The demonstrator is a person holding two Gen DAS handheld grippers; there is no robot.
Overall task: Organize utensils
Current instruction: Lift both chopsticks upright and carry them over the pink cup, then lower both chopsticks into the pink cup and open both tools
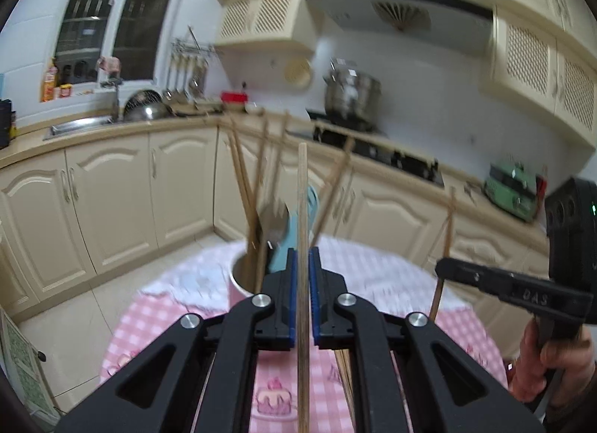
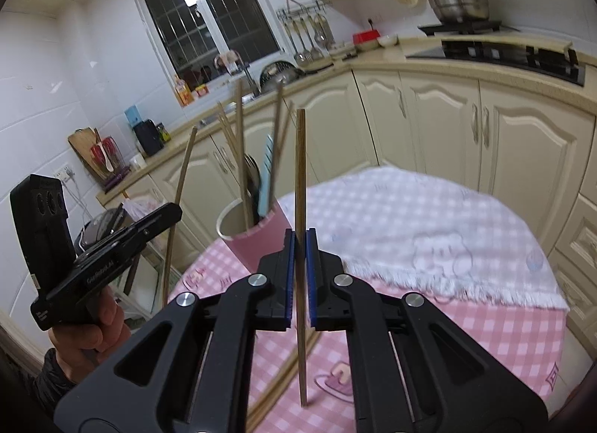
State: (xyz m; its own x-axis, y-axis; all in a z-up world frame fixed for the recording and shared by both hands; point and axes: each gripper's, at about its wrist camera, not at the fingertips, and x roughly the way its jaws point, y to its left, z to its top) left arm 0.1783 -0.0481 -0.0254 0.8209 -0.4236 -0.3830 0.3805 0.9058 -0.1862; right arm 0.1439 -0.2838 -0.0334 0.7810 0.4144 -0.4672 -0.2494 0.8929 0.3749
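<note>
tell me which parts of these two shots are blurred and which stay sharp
Left wrist view: the left gripper and its chopstick are crisp, while the pink cup, tablecloth and steel pot smear with motion blur. Right wrist view: the right gripper and its chopstick stay sharp, the tablecloth is soft, and fisheye distortion bends the cabinets.

Left wrist view smeared by motion: pink cup (image 1: pixel 238 283) and the utensils in it (image 1: pixel 274 224) blurred; which are chopsticks, which spoon, unclear. Held chopstick (image 1: pixel 303 283) runs off bottom edge. Loose chopsticks on bench (image 2: pixel 278 388) mostly hidden under right hand-held gripper (image 2: pixel 300 268). Cup base hidden behind gripper fingers (image 2: pixel 287 276).
</note>
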